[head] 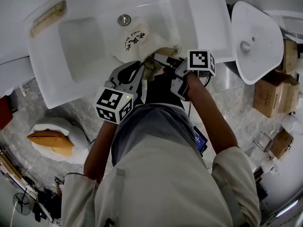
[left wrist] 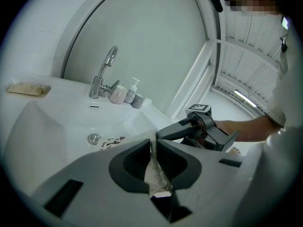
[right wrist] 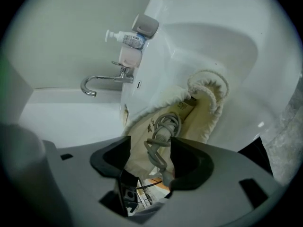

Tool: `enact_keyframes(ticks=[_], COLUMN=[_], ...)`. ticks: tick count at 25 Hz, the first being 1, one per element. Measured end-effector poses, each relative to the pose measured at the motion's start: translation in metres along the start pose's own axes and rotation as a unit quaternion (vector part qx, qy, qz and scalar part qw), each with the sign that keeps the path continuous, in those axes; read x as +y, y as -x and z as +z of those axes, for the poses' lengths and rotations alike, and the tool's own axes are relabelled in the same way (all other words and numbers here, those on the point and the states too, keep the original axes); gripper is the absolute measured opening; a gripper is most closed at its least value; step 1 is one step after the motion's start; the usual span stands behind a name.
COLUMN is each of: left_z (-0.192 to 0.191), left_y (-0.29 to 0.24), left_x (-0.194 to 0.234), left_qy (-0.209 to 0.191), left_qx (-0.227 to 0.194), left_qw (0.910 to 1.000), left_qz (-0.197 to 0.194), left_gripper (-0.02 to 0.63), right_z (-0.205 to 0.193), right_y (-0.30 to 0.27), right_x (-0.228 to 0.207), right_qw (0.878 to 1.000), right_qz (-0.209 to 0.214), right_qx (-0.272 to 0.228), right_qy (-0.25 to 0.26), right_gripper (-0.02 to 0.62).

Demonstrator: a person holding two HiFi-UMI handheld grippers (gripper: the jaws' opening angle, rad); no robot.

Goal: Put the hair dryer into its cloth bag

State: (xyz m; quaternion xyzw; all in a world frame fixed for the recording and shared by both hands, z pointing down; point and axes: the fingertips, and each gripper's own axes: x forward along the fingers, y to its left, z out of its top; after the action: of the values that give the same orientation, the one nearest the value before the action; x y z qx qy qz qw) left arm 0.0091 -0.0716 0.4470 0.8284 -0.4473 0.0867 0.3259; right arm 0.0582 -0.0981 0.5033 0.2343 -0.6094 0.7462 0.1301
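Where the cloth bag (head: 136, 42) lies in the white sink (head: 85, 37), just in front of the drain and near the front rim, a fold of its cream fabric is pinched between the nearly closed jaws of the left gripper (left wrist: 154, 150). The jaws of the right gripper (right wrist: 150, 148) are held wide apart. The hair dryer's coiled grey cord (right wrist: 161, 126) is seen between them, at the bag's ruffled mouth, without being clamped. The dryer's body cannot be made out clearly. Both grippers are held close together at the sink's front edge. A faucet (left wrist: 102, 74) and small bottles (left wrist: 128, 94) are seen behind the basin.
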Motion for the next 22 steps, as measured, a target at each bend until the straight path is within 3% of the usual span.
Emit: enact_keyframes(ticks=[5, 12, 22], left_z=[0.01, 0.026, 0.053], left_y=[0.009, 0.023, 0.049], left_x=[-0.001, 0.01, 0.002], left_qy=[-0.004, 0.003, -0.028], left_qx=[-0.015, -0.035, -0.064], left_qw=[0.9999, 0.9994, 0.9976], left_qz=[-0.006, 0.001, 0.001], left_gripper=[0.032, 0.031, 0.018], right_z=[-0.003, -0.007, -0.02], right_y=[0.006, 0.015, 0.045], right_x=[0.001, 0.005, 0.033], right_qw=[1.0, 0.999, 0.982], right_qz=[-0.006, -0.011, -0.041], right_qx=[-0.013, -0.034, -0.077], right_qy=[0.009, 0.034, 0.168], right_gripper=[0.199, 0.161, 0.104])
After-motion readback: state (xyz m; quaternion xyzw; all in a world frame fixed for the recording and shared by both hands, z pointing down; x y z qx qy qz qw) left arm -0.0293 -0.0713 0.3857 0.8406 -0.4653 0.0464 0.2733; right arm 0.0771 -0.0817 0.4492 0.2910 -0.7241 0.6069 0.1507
